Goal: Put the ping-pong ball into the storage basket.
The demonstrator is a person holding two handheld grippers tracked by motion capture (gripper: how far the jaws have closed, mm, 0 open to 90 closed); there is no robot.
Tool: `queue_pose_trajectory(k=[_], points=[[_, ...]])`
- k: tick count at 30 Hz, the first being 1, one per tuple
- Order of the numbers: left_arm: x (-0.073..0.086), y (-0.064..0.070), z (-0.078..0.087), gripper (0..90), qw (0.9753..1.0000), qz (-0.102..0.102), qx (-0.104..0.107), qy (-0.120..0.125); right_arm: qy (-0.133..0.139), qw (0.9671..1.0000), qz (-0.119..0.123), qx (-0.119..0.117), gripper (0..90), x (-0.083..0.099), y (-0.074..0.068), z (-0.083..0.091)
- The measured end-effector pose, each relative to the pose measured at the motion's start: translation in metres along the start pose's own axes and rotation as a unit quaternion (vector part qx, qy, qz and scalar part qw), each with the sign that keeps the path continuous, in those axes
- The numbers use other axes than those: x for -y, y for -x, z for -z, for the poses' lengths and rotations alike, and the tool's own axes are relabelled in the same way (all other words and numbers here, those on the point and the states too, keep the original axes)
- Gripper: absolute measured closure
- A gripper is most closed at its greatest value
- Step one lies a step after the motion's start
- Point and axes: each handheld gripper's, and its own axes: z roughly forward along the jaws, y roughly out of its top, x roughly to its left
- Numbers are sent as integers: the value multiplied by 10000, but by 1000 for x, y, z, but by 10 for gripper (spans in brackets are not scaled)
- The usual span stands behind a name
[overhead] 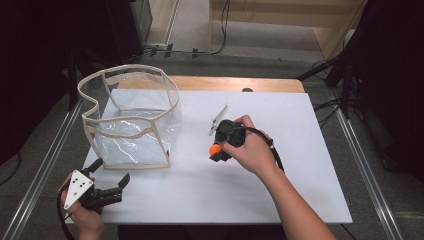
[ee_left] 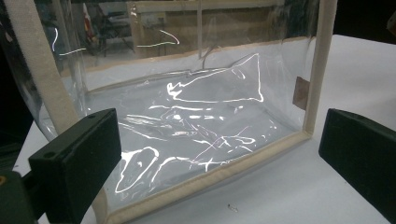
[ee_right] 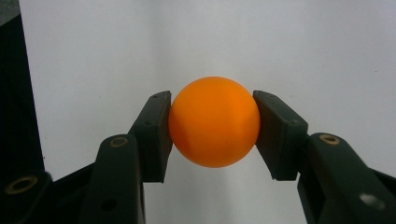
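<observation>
Black right hand-held gripper (ee_right: 214, 126) clamps smooth round orange ball (ee_right: 214, 122).

White board (overhead: 310, 165) over a wooden table (overhead: 235, 83), grey floor (overhead: 360, 140) around, metal rails (overhead: 40, 165) at both sides, dark stands (overhead: 350, 65) and pale wooden furniture (overhead: 300, 20) behind.

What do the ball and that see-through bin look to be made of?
The orange ball looks like smooth, matte plastic: even colour, soft sheen, no seam showing. It sits clamped in the right gripper. The bin seems to be thin clear vinyl film, wrinkled with sharp glints, edged in beige woven-looking fabric tape.
</observation>
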Motion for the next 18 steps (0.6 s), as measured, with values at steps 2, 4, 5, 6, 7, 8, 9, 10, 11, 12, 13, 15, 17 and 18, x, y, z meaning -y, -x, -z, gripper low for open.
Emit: queue_pose_trajectory(k=[2, 4, 5, 6, 7, 8, 9, 10, 11, 12, 13, 15, 17, 18], points=[[0, 0, 0, 0, 10000, 0, 1, 0, 38, 10000, 7, -33, 475, -2, 0, 0], [0, 0, 0, 0, 10000, -1, 1, 2, 12, 10000, -42, -42, 475, -3, 0, 0], [0, 0, 0, 0, 10000, -4, 0, 2, 60, 10000, 4, -72, 475, -4, 1, 0], [0, 0, 0, 0, 10000, -4, 0, 2, 60, 10000, 4, -72, 475, -4, 1, 0], [0, 0, 0, 0, 10000, -9, 2, -1, 61, 9999, -34, -86, 475, -6, 0, 1], [0, 0, 0, 0, 10000, -11, 1, -1, 43, 10000, -19, -80, 475, -7, 0, 1], [0, 0, 0, 0, 10000, -11, 1, -1, 60, 9999, 42, -90, 475, -9, 0, 0], [0, 0, 0, 0, 10000, -12, 3, -1, 39, 10000, 11, -85, 475, -10, -1, 1], [0, 0, 0, 0, 10000, -12, 3, -1, 39, 10000, 11, -85, 475, -10, -1, 1], [0, 0, 0, 0, 10000, -12, 2, -1, 51, 9999, 32, -89, 475, -13, -1, 1], [0, 0, 0, 0, 10000, -12, 3, -1, 53, 9999, 30, -85, 475, -14, -1, 1], [0, 0, 0, 0, 10000, -12, 3, -2, 44, 9999, 15, -95, 475, -17, -1, 2], [0, 0, 0, 0, 10000, -8, 5, 1, 53, 9999, 45, -89, 475, -19, 0, 2], [0, 0, 0, 0, 10000, -8, 5, 1, 36, 9999, 65, -76, 475, -20, 0, 3]])
